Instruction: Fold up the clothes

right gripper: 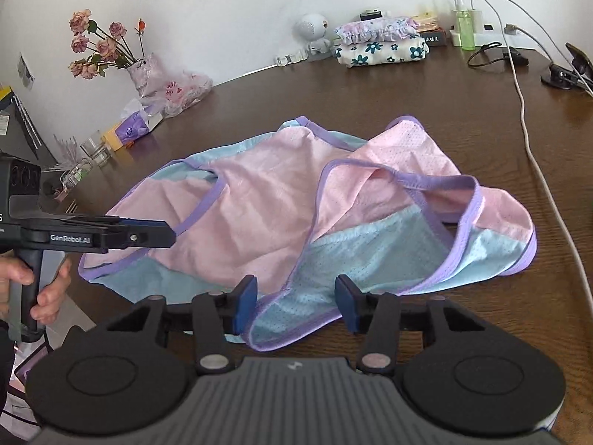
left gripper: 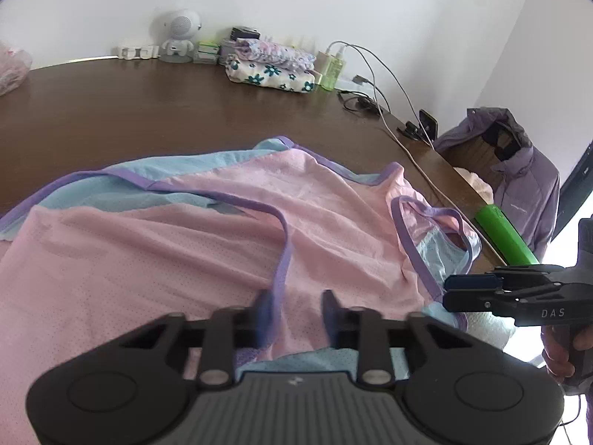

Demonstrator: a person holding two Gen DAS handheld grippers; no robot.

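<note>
1. pink mesh garment (right gripper: pixel 267 204), blue panels, purple trim, lies crumpled and unfolded on the brown tabletop (right gripper: pixel 370 89).
2. my right gripper (right gripper: pixel 294 306): jaws parted wide, straddling the near purple hem, nothing held.
3. my left gripper (left gripper: pixel 294 313): jaws apart, low over the pink cloth beside a trim strip; contact unclear.
4. step, as i judge: first grasp. next: both jaws must close on edges, then spread the garment flat.
</note>
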